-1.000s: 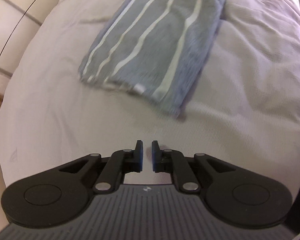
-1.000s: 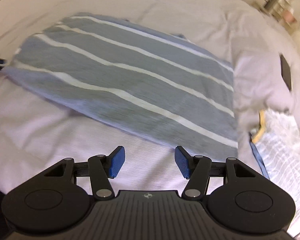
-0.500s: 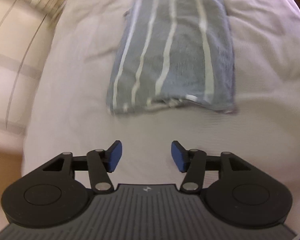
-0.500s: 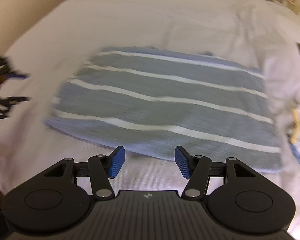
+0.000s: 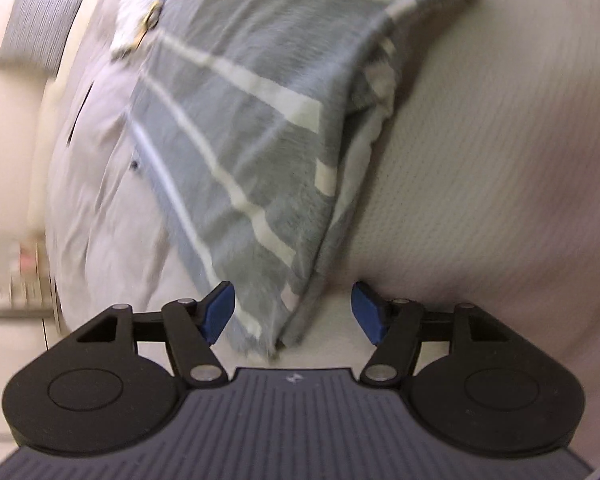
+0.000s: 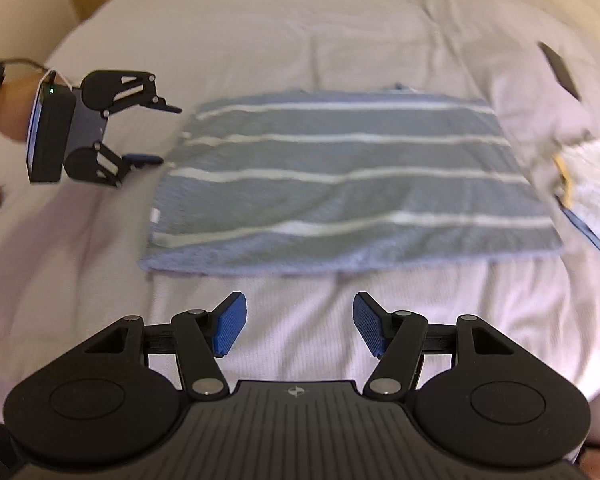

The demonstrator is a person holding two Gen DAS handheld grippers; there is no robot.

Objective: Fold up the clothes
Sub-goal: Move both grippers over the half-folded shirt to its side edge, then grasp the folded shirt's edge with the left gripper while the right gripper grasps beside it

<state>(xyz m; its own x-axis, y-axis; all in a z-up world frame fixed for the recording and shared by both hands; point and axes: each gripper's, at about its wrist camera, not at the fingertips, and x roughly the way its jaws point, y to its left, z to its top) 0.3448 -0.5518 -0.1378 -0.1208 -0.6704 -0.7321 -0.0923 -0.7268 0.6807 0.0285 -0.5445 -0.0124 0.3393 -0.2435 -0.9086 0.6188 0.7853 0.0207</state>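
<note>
The folded grey terry garment with thin white stripes [image 6: 352, 184] lies flat in the middle of the white ribbed bedsheet [image 6: 300, 332], a neat rectangle with fuzzy pile and soft edges. Its near long edge and left short edge are free, with bare sheet all round on those sides. In the left wrist view a corner of it [image 5: 260, 332] reaches in between the fingers. The left gripper [image 6: 156, 134] hangs just beside the left short edge, its jaws opening, blue pads clear of the cloth. The right gripper [image 6: 296, 328] hovers over bare sheet near the long edge, its jaws opening too, with only sheet between them. At the right end, crumpled pale laundry with a yellow trim [image 6: 580, 176] crowds the garment's far corner. A dark flat object [image 6: 560, 68] lies on the sheet beyond that, too blurred to name.
</note>
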